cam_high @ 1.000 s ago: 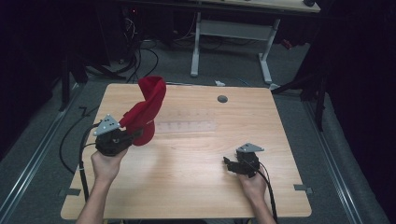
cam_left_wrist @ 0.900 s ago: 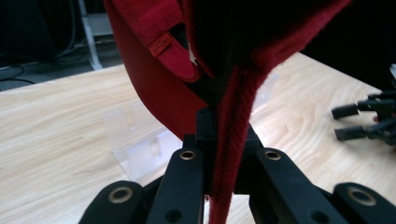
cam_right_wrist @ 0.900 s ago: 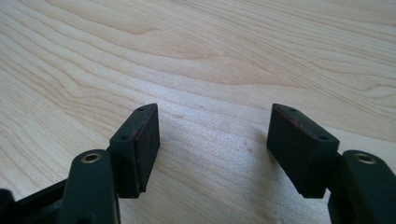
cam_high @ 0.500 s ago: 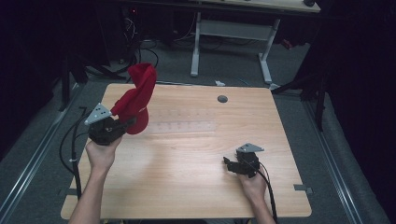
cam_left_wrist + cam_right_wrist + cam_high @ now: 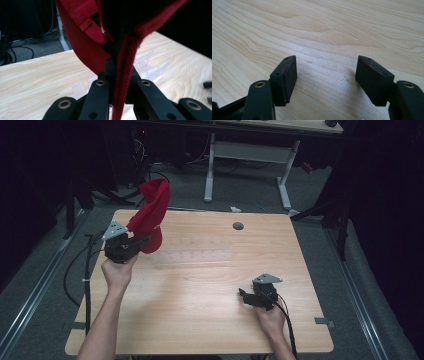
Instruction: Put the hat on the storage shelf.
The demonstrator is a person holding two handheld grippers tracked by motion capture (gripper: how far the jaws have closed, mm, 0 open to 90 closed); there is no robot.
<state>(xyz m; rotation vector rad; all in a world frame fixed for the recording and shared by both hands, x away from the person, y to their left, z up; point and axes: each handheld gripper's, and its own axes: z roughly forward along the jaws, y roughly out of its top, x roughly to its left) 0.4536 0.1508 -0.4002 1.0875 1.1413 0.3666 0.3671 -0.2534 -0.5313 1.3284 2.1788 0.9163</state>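
Two claws at work over one wide wooden bench [image 5: 200, 320], bare but for a faint clear rack [image 5: 192, 256] lying flat near the middle and a small dark hole [image 5: 238, 226] toward the far edge. Next in size: red cloth [image 5: 150, 215], lifted clear of the wood at the left far corner, standing up in a tall fold above the left claw [image 5: 134, 244]. Clamped by a hem or seam between the jaws, as seen in the left gripper view, with the cloth [image 5: 125, 75] running down through the gap and a small sewn tag [image 5: 86, 24] showing on a fold. Smaller still: right claw [image 5: 244, 296], resting low on the near right of the bench, well apart from the cloth, jaws spread wide over bare wood and holding nothing. Step in hand, by the look of it: raising the cloth to shake it out or spread it. Next move likely calls for bringing the right claw across to catch a free edge, then pulling the two apart to open the fabric.
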